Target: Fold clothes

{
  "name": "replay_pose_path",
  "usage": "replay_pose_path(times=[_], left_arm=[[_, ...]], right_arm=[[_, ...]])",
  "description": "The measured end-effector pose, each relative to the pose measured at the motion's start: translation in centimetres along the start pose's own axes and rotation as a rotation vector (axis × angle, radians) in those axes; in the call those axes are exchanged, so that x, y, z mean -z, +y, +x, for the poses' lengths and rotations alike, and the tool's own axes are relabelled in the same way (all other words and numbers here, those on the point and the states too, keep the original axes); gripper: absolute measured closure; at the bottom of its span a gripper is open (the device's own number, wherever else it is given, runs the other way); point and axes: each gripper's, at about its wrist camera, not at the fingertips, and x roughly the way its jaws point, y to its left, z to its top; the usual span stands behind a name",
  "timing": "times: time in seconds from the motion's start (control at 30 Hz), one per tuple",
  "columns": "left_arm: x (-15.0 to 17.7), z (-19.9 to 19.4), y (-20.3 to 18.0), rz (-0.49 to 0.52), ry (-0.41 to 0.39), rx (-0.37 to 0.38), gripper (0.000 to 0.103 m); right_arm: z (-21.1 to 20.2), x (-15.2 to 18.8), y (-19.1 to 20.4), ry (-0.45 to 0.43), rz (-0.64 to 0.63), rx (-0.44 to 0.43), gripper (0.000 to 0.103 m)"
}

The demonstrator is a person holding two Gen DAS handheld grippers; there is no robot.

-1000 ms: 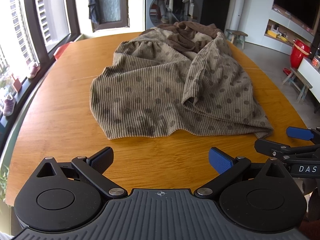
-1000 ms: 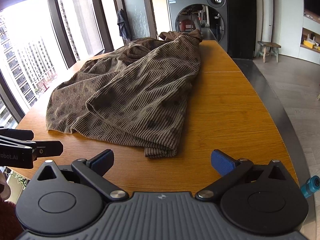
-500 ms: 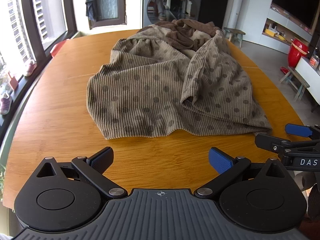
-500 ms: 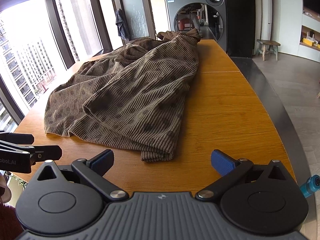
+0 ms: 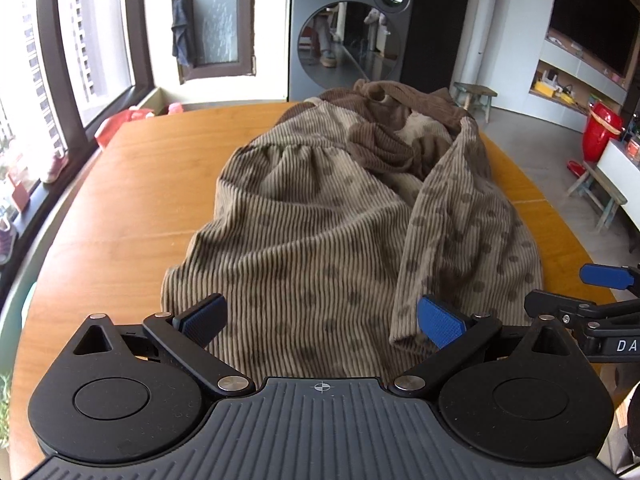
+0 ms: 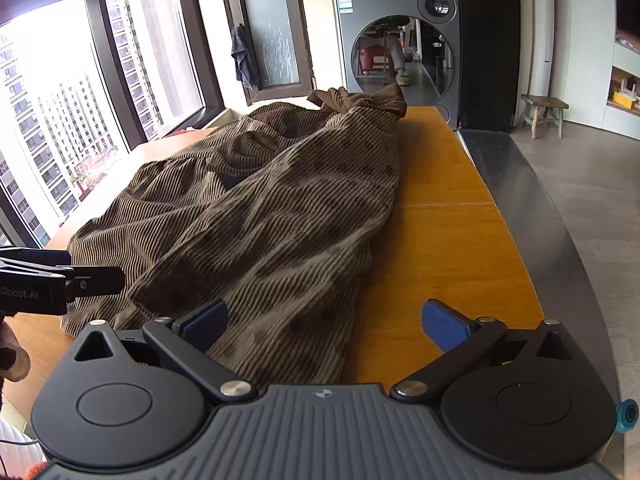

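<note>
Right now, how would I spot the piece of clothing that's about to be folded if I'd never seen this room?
Find the large wooden table beside the tall windows, in front of the round-doored washing machine. Heaped along it lies the garment, the only clothing on the table: ribbed tan corduroy dotted with darker spots, with plain dark brown fabric bunched at its far end.
</note>
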Motion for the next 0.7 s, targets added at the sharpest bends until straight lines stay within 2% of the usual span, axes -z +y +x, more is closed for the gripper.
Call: replay_pose_path(times=[0.2,0.33,0.47,0.6,0.7], left_arm=[[-3.3,4.4,0.3,0.036,-0.029,0.026,0.000],[-3.8,6.6,1.8,-0.009,-0.045,0.154,0.000],[-3.2,8.3,3.5,-0.084,-0.012,0.273,0.000],[-1.9,7.2,4.7,-0.122,-0.014,0.322,0.000],[-0.5,5.8,5.0,-0.124,0.014,0.358,0.000]], right_arm=[[3.3,-4.5,-1.3,-0.039,0.107,-0.084,0.000],[5.9,-7.6,-1.9,-0.084,0.180,-0.197,0.000],[8.2,-7.4,-2.5,-0.065,0.228,-0.306,0.000],[10.6,-7.1,-3.2,-0.044,0.276,-0.414,0.000],[12.4,-6.9,-3.7,-0.028,0.311,-0.496,0.000]])
